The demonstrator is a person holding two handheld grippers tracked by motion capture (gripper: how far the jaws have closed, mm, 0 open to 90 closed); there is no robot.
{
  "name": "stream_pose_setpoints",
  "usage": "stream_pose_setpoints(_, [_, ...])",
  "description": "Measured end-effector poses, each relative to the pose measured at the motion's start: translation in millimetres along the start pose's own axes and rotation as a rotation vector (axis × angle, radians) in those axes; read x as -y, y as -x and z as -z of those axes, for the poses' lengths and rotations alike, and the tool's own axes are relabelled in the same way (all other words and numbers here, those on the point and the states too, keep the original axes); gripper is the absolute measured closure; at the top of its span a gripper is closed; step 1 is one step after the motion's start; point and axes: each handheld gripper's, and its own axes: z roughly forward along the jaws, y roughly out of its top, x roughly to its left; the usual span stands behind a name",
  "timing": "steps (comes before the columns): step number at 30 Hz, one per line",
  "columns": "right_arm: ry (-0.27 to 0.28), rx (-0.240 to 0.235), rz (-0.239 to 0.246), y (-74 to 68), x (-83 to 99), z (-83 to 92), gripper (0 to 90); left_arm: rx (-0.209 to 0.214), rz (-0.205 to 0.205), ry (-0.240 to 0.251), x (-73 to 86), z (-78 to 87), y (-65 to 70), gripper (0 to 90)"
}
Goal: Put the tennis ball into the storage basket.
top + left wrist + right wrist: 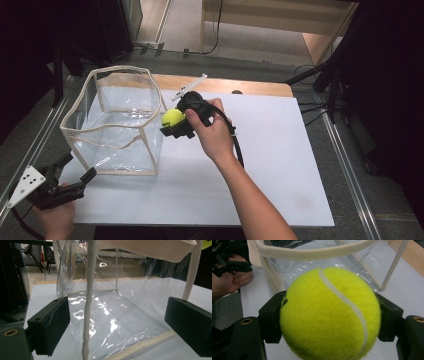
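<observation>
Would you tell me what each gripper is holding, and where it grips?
The right gripper clamps the tennis ball across its sides. The left gripper is open, holding nothing.

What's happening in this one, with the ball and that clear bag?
A person works at a white table with a gripper in each hand. The right gripper is shut on a yellow tennis ball, held above the table just beside the rim of a clear plastic bag with beige trim, which stands open. The ball is not yet inside. The left gripper sits open near the bag's front corner, its jaws apart and holding nothing.
</observation>
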Motion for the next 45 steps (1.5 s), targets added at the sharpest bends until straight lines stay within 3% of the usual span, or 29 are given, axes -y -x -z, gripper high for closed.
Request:
stream_pose_setpoints(25, [0.016,-0.001,0.013,1.8,-28.4,16.6,23.8,0.001,0.003,-0.001,-0.1,0.1,-0.2,6.5])
stream_pose_setpoints(45, [0.021,-0.007,0.039,-0.8,-56.0,19.3,23.8,0.003,0.008,0.005,-0.1,0.0,-0.6,6.5])
